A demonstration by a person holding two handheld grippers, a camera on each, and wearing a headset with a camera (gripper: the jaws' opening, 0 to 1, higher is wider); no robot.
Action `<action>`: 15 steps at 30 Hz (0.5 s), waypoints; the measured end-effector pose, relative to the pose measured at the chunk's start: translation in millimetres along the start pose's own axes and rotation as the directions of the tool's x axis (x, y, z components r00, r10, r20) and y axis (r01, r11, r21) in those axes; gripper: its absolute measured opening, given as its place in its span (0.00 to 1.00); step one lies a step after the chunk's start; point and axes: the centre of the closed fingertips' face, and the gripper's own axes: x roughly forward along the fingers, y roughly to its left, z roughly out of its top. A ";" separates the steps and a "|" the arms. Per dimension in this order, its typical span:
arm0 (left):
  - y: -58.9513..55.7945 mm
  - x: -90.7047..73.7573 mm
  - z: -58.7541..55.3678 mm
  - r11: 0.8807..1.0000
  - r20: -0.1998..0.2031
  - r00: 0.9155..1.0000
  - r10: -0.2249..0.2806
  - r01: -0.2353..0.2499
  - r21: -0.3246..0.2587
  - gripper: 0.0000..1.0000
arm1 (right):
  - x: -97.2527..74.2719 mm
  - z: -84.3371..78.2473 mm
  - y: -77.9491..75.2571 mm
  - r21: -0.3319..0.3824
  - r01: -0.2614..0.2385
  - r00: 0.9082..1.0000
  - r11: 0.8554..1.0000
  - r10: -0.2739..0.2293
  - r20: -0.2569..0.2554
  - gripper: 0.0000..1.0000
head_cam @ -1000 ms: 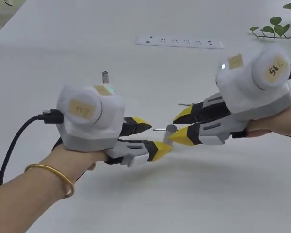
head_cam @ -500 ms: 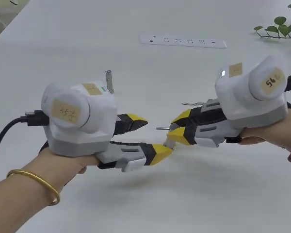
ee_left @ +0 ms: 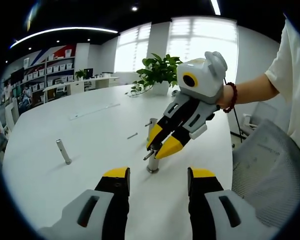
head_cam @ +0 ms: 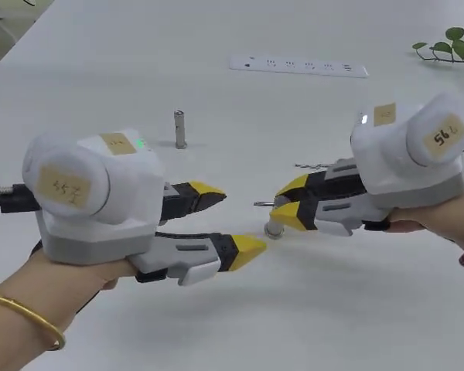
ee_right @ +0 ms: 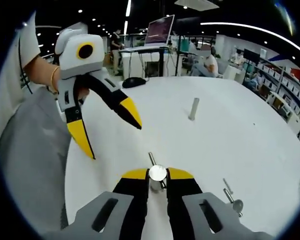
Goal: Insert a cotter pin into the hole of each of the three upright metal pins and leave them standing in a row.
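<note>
Tip: seat the short silver metal pin (ee_right: 157, 173) square on the white bench (head_cam: 309, 309) and release slowly, so the thin cotter pin (head_cam: 261, 204) in its side doesn't slip out. Right claw (head_cam: 278, 205) is closed tight on that pin, mid-bench; left claw (head_cam: 242, 219) gapes wide, empty, just beside.

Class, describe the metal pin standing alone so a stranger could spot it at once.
Find the white power strip along the far side of the table. Nearer than its left end, a short metal pin stands upright alone. Unlike the other pin, held between the right gripper's jaws, it stands free.
</note>
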 end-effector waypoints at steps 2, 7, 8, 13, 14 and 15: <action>0.6 -0.8 -1.3 1.000 -0.004 1.000 0.003 -0.003 -0.001 0.45 | 0.0 3.5 -2.4 -0.001 0.001 1.000 1.000 -0.001 0.006 0.13; 1.5 -1.5 -1.5 1.000 0.001 1.000 0.013 -0.013 -0.011 0.45 | 0.8 10.2 -15.1 -0.012 0.014 1.000 1.000 -0.014 -0.001 0.13; 1.4 -1.7 -1.3 1.000 0.003 1.000 0.015 -0.015 -0.013 0.45 | 1.2 11.0 -17.3 -0.012 0.017 1.000 1.000 -0.017 -0.001 0.13; -0.1 -3.2 -0.1 1.000 0.011 1.000 0.018 -0.017 -0.017 0.45 | 3.0 11.5 -29.6 -0.009 0.020 1.000 1.000 -0.020 -0.007 0.13; -0.1 -3.7 -0.2 1.000 0.011 1.000 0.019 -0.019 -0.017 0.45 | 3.8 11.2 -31.6 -0.011 0.021 1.000 1.000 -0.021 -0.009 0.13; 0.5 -4.2 -0.2 1.000 0.012 1.000 0.022 -0.022 -0.018 0.45 | 4.1 11.0 -32.3 -0.011 0.022 1.000 1.000 -0.022 -0.011 0.13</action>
